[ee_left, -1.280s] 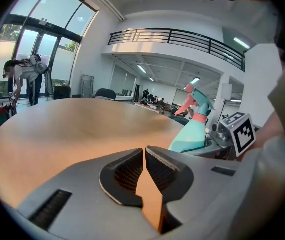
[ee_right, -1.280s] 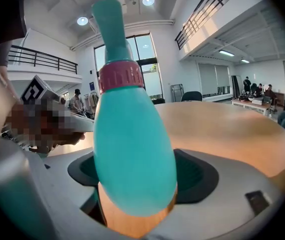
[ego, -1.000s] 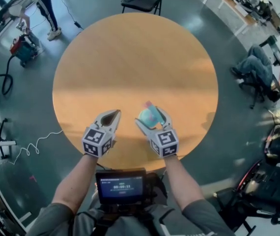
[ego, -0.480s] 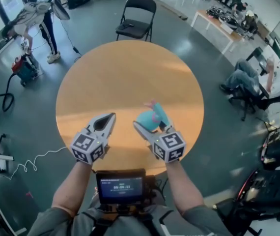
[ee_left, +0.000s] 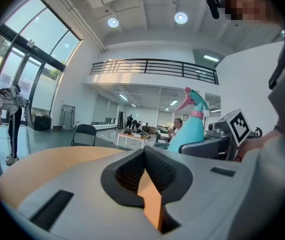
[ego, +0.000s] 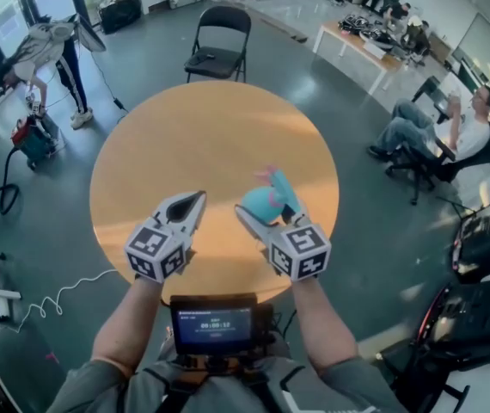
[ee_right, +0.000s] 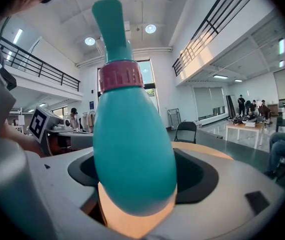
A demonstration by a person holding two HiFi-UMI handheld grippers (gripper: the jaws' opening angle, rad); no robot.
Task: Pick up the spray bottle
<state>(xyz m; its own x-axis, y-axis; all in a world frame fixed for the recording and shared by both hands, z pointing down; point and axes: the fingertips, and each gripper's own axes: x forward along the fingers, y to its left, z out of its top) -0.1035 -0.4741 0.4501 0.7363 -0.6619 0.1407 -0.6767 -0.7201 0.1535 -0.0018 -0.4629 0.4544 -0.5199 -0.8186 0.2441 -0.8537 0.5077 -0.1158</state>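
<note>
My right gripper [ego: 263, 203] is shut on a teal spray bottle [ego: 266, 200] with a pink collar and pink trigger, held well above the round wooden table [ego: 202, 144]. In the right gripper view the spray bottle [ee_right: 130, 129] stands upright between the jaws, its body filling the gap. In the left gripper view the spray bottle [ee_left: 192, 126] shows to the right, clamped in the other gripper. My left gripper [ego: 191, 202] hovers beside it to the left, shut, with nothing between its jaws.
A black folding chair [ego: 215, 46] stands beyond the table's far edge. A seated person [ego: 434, 127] and a white desk [ego: 357, 46] are at the right. Another person [ego: 43, 54] bends over a vacuum [ego: 30, 136] at the left.
Both grippers have risen, the right one carrying the spray bottle up off the table. The table looks smaller and farther below now.
</note>
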